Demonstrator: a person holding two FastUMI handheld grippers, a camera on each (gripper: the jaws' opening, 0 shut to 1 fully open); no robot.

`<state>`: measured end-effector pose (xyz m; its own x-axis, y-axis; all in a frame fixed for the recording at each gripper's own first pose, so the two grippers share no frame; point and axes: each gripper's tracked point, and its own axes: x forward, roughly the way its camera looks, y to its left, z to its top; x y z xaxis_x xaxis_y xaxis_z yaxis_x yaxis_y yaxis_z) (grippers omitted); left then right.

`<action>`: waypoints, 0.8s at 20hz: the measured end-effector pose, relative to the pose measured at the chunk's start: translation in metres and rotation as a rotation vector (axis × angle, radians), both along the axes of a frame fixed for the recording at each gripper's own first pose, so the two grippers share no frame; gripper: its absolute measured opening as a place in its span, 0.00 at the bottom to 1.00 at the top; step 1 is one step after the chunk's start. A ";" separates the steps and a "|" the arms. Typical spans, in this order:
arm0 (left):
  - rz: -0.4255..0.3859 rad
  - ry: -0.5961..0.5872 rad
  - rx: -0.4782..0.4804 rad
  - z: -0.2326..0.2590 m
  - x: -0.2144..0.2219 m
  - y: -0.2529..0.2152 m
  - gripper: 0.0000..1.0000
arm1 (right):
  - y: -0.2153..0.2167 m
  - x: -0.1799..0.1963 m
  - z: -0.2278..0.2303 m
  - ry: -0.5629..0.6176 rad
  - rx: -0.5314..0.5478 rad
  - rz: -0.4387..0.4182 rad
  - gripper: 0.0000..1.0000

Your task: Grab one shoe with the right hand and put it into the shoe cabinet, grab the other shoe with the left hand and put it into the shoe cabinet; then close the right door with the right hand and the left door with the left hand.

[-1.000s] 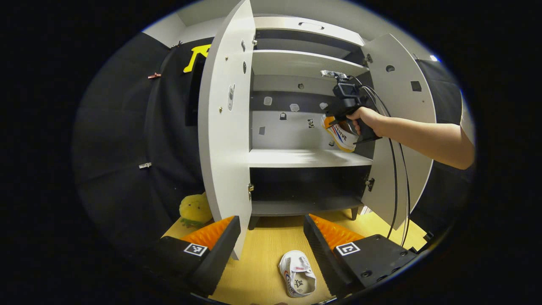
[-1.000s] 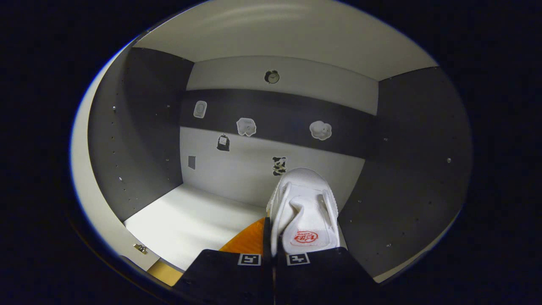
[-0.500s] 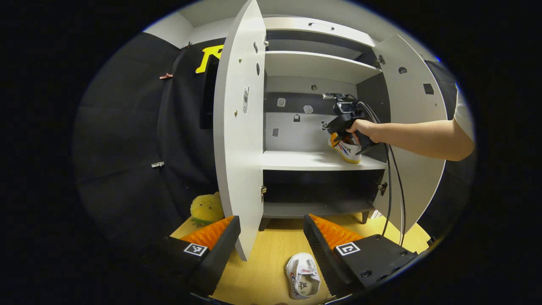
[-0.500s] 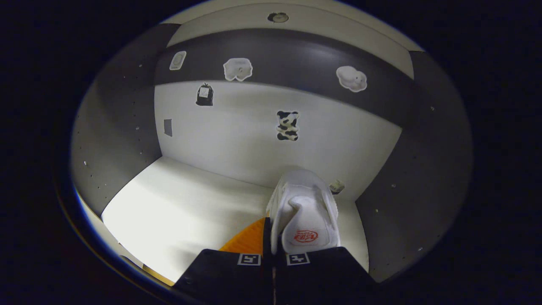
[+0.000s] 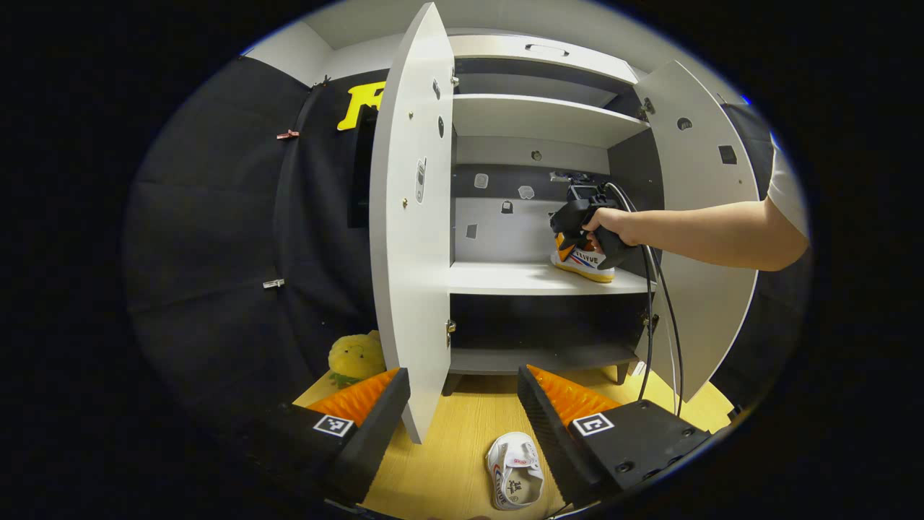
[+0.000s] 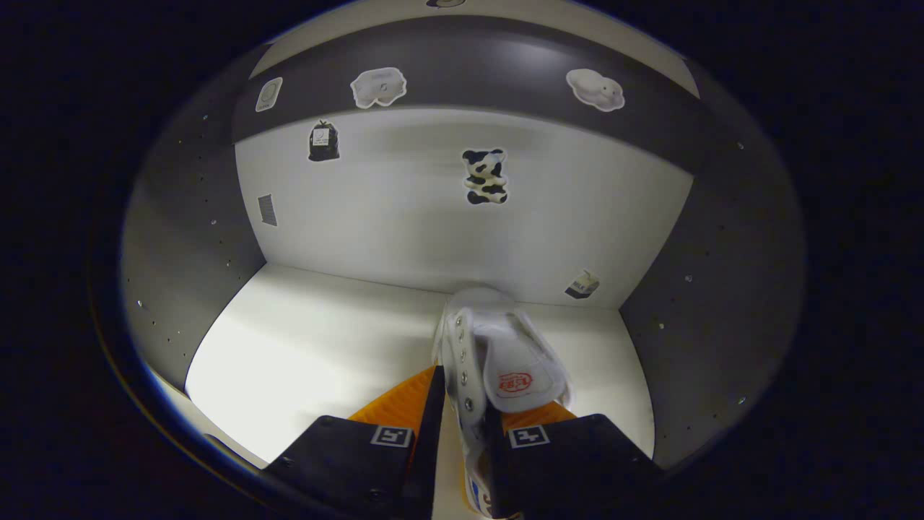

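Observation:
A white shoe (image 6: 498,361) with striped sides lies on the shoe cabinet's middle shelf (image 6: 317,354), near its right wall. My right gripper (image 6: 469,404) is open, its fingers slightly parted with the shoe's collar edge between them. In the left gripper view that shoe (image 5: 583,261) sits on the shelf (image 5: 505,278) under a hand holding the right gripper (image 5: 576,242). The other white shoe (image 5: 514,480) lies on the wooden floor. My left gripper (image 5: 462,375) hangs open above it, holding nothing.
Both cabinet doors stand open: the left door (image 5: 411,217) juts out just beyond my left gripper, and the right door (image 5: 704,217) is behind the person's forearm (image 5: 707,235). A yellow plush toy (image 5: 354,357) sits on the floor left of the cabinet. Cables (image 5: 660,325) hang from the right gripper.
The right gripper went deeper and lower into the cabinet, set the shoe on the shelf, and its fingers parted. The left gripper barely shifted.

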<state>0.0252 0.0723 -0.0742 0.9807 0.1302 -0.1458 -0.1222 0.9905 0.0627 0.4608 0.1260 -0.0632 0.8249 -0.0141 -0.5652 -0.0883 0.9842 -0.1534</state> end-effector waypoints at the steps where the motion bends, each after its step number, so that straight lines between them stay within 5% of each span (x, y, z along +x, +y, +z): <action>1: -0.001 -0.002 -0.005 0.000 -0.001 0.000 0.94 | 0.002 -0.005 0.006 -0.007 0.016 0.002 0.37; 3: -0.008 -0.005 -0.007 0.000 -0.003 0.000 0.94 | 0.007 -0.020 0.018 -0.022 0.067 0.011 0.49; 7: -0.021 -0.009 0.010 -0.001 -0.008 0.001 0.94 | 0.008 -0.058 0.044 -0.111 0.091 0.038 0.96; 16: -0.082 0.044 -0.009 -0.032 -0.014 -0.005 0.94 | 0.002 -0.182 0.094 -0.374 0.170 0.074 0.99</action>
